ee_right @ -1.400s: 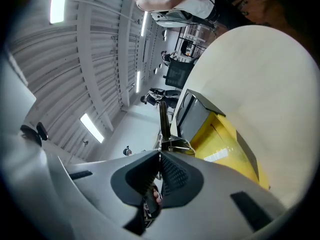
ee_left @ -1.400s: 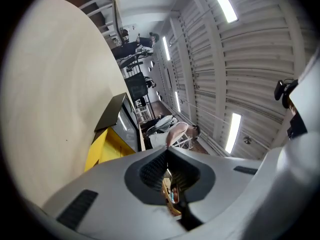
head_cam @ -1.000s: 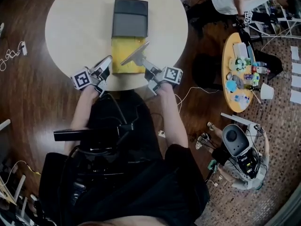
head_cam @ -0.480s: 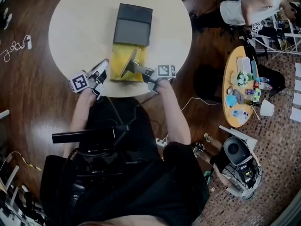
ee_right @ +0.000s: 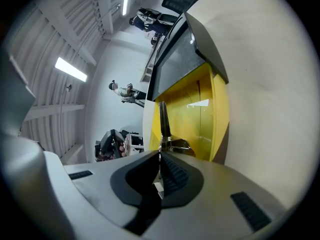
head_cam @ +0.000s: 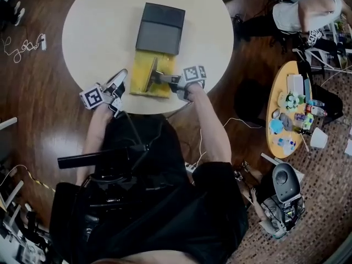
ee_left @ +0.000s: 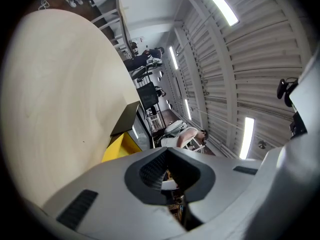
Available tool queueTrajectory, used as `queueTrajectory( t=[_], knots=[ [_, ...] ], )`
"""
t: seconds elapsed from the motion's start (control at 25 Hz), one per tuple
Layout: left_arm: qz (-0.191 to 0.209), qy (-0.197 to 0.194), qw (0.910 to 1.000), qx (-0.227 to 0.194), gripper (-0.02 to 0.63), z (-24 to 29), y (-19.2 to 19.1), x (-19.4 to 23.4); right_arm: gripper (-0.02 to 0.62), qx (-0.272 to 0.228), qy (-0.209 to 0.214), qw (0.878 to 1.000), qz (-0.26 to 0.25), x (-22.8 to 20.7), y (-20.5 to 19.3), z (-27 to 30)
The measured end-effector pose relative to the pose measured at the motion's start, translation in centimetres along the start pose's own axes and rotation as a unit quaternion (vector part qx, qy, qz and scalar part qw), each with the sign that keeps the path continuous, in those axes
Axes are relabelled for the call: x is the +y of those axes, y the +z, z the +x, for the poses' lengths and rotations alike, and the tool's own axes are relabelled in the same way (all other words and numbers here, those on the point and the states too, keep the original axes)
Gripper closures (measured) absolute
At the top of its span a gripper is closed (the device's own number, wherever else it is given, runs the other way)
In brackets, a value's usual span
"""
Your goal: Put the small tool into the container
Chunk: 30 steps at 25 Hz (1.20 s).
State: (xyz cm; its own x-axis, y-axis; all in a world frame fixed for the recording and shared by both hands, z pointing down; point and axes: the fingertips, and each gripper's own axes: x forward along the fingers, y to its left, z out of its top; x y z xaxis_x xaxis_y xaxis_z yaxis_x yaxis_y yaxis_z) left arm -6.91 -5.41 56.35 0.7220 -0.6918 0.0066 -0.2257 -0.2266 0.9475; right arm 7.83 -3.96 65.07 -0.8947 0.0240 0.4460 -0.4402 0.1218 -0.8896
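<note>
On the round table [head_cam: 93,32] lies a yellow container [head_cam: 160,90] whose dark lid [head_cam: 160,29] is slid back over its far half. My right gripper [head_cam: 168,80] is shut on a small tool [head_cam: 149,75], a thin metal blade with a dark handle, held above the open yellow part. In the right gripper view the tool [ee_right: 163,120] sticks out from the right gripper [ee_right: 160,156] over the container's yellow inside [ee_right: 220,109]. My left gripper [head_cam: 121,77] rests at the table's near edge, left of the container, shut and empty. The left gripper [ee_left: 172,186] sees the container [ee_left: 119,148] from the side.
A small orange side table [head_cam: 291,106] crowded with several items stands to the right. A person [head_cam: 308,10] sits at the far right. Floor equipment [head_cam: 283,194] sits at lower right, and cables [head_cam: 25,40] lie on the floor to the left.
My right gripper has carried the tool leftward, from the container's right edge to over its open yellow part, and the tool now points along the container. The left gripper has stayed put.
</note>
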Motion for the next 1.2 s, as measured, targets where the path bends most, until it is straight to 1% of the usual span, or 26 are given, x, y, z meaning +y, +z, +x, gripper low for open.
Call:
queueTrajectory(
  t=[0.16,0.44,0.48,0.56,0.72,0.84,0.92,1.08,1.2],
  knots=[
    [-0.001,0.011,0.9999,-0.007,0.611,-0.3,0.0,0.1,0.603,0.022,-0.002,1.0,-0.005,-0.6,0.5,0.6],
    [0.005,0.017,0.9997,-0.018,0.611,-0.4,0.2,0.1,0.6,0.039,-0.015,0.999,-0.001,-1.0,1.9,1.5],
    [0.004,0.017,0.9997,-0.019,0.611,-0.5,0.2,0.1,0.596,0.04,-0.018,0.999,-0.001,-1.0,2.0,1.6],
    [0.004,0.015,0.9997,-0.02,0.611,-0.5,0.1,0.0,0.563,0.04,-0.024,0.999,-0.004,-1.1,2.2,1.8],
    [0.008,0.015,0.9996,-0.022,0.611,-0.6,0.3,-0.2,0.548,0.039,-0.042,0.998,-0.021,-1.1,2.8,1.9],
    [0.006,0.014,0.9997,-0.02,0.611,-0.5,0.3,-0.2,0.518,0.04,-0.057,0.997,-0.033,-1.1,3.0,2.1],
    [0.005,0.013,0.9997,-0.019,0.611,-0.4,0.2,-0.2,0.488,0.042,-0.065,0.996,-0.039,-1.1,3.0,2.1],
    [0.006,0.006,0.9998,-0.016,0.611,-0.3,0.2,-0.3,0.486,0.043,-0.099,0.993,-0.057,-1.7,2.9,1.7],
    [0.005,0.006,0.9999,-0.012,0.611,-0.3,0.1,-0.3,0.479,0.034,-0.123,0.989,-0.068,-1.9,2.8,1.2]
  ],
)
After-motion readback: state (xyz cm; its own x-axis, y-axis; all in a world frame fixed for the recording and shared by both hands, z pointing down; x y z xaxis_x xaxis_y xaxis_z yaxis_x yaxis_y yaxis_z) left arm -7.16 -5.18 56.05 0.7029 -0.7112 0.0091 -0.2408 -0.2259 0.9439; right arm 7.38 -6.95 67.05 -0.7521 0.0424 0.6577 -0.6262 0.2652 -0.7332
